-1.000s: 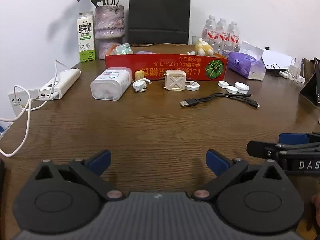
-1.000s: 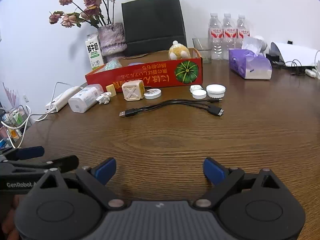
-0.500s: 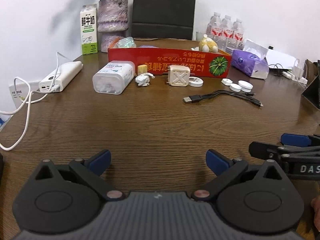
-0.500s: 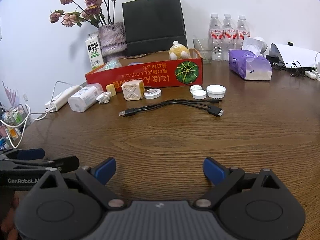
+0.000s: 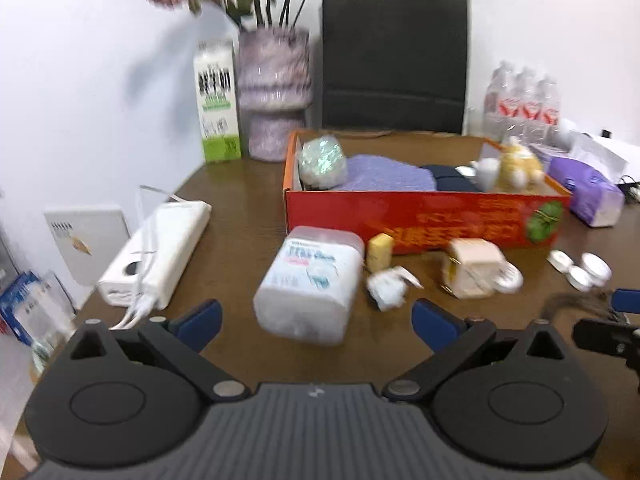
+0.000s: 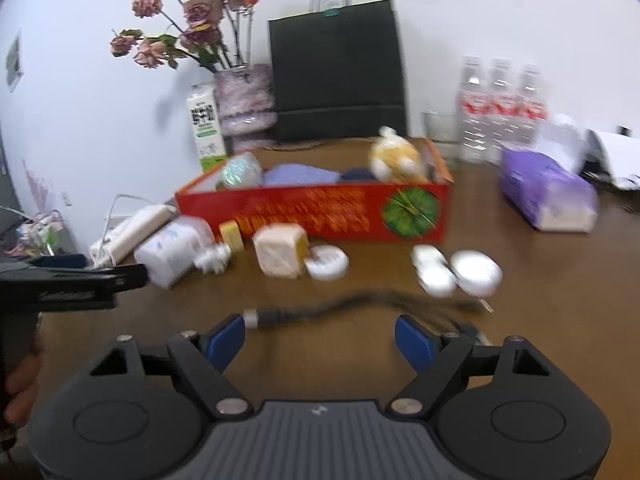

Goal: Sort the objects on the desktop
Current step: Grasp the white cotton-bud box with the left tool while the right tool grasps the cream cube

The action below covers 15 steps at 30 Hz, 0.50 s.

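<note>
Tongs on both sides stand wide apart and hold nothing. The left tongs (image 5: 316, 322) hang low over the worktop (image 5: 240, 216) with the tub (image 5: 310, 282) lying on its side just ahead, between the blue pads (image 5: 198, 319); whether a pad touches it cannot be told. The right tongs (image 6: 320, 338) hover just short of the cable (image 6: 360, 306), whose plug end sits close by the left pad (image 6: 224, 338), contact unclear.

Beyond the tub, the red box (image 5: 424, 220) stands toward the far edge, holding a foil ball (image 5: 322, 158), a purple cloth (image 5: 384, 176) and a yellow toy (image 5: 516, 166). Along its front wall lie a yellow block (image 5: 380, 250), a crumpled white scrap (image 5: 388, 288), a beige cube (image 5: 472, 266) and three white caps (image 5: 580, 270).

Only the left view shows the power bank (image 5: 160, 254) whole, near the left edge, with its white lead. Only the right view shows the cable at length, the tissue pack (image 6: 548, 196) entire toward the right edge, and a glass (image 6: 438, 136) beside the bottles (image 6: 500, 108). Each view catches the other tongs at its margin, cut off.

Motion blur smears both views; print on the box, tub and carton (image 5: 218, 100) is unreadable, and the cable is a dark streak.
</note>
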Available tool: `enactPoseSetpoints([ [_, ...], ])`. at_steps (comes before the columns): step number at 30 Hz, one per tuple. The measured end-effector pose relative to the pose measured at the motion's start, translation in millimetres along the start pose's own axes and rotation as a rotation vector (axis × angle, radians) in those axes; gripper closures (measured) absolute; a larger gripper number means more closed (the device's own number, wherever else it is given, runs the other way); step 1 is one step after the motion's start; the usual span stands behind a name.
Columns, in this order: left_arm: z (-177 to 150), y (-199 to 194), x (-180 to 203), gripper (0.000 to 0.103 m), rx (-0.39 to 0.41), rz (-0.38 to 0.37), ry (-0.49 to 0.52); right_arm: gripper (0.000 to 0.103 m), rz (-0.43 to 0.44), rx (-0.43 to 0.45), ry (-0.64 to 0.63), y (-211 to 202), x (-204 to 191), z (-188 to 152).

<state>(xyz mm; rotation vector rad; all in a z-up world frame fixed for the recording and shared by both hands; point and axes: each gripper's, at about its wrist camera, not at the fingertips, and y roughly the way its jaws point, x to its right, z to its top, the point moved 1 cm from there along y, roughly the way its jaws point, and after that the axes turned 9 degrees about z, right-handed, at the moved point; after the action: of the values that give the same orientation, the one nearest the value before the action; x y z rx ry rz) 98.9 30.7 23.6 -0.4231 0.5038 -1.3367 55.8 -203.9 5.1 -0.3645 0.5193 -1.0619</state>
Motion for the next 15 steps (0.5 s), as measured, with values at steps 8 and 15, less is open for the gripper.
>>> enactPoseSetpoints([
  [8, 15.8, 61.0, -8.2, 0.000, -0.086, -0.047, -0.048, 0.029, 0.037, -0.055, -0.072, 98.4, -10.0, 44.6],
  [15, 12.4, 63.1, 0.3, 0.035, -0.134, -0.087, -0.032, 0.053, 0.017, -0.092, -0.121, 127.8, -18.4, 44.5],
])
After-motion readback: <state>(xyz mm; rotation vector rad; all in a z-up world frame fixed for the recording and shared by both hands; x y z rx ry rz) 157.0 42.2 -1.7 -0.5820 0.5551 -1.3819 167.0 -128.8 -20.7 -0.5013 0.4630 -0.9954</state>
